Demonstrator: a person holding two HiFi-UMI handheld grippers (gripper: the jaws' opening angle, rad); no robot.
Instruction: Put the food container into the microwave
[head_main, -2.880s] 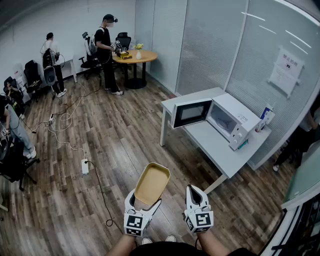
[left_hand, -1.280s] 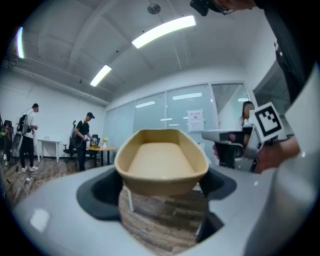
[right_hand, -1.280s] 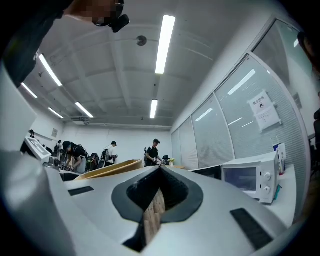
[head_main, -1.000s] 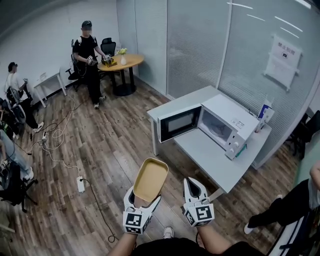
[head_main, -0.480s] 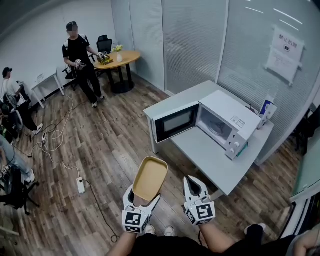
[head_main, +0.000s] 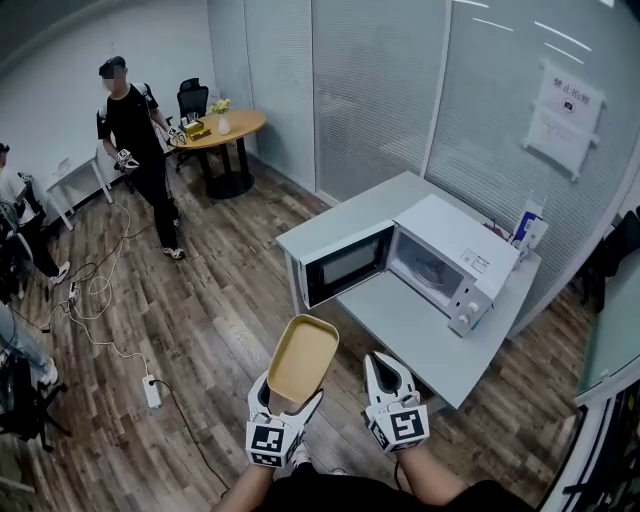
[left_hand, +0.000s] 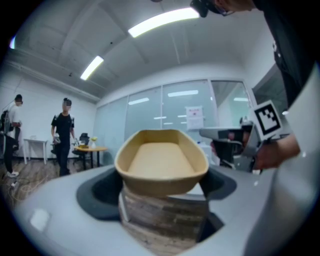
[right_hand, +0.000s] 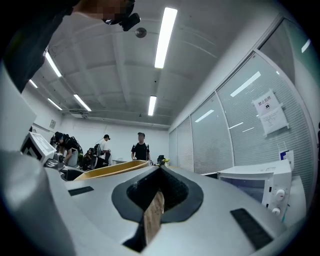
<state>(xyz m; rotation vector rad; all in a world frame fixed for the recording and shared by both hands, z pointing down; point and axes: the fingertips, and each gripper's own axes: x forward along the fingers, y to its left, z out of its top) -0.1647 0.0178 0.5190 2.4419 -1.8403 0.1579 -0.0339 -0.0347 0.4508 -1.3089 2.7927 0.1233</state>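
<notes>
A shallow tan food container sticks out forward from my left gripper, whose jaws are shut on its near end. In the left gripper view the container fills the middle, held level between the wide-set jaws of the left gripper. My right gripper is beside it, shut and holding nothing; its jaws meet at the tip of the right gripper. The white microwave stands on a grey table ahead and to the right, its door swung open. Both grippers are well short of it.
A blue and white carton stands behind the microwave. Glass partitions run along the right. A person in black stands near a round wooden table. Cables and a power strip lie on the wood floor at left.
The microwave table has come nearer and shifted left in the head view. Both grippers keep their pose, the container still held. The person in black has walked left, away from the round table.
</notes>
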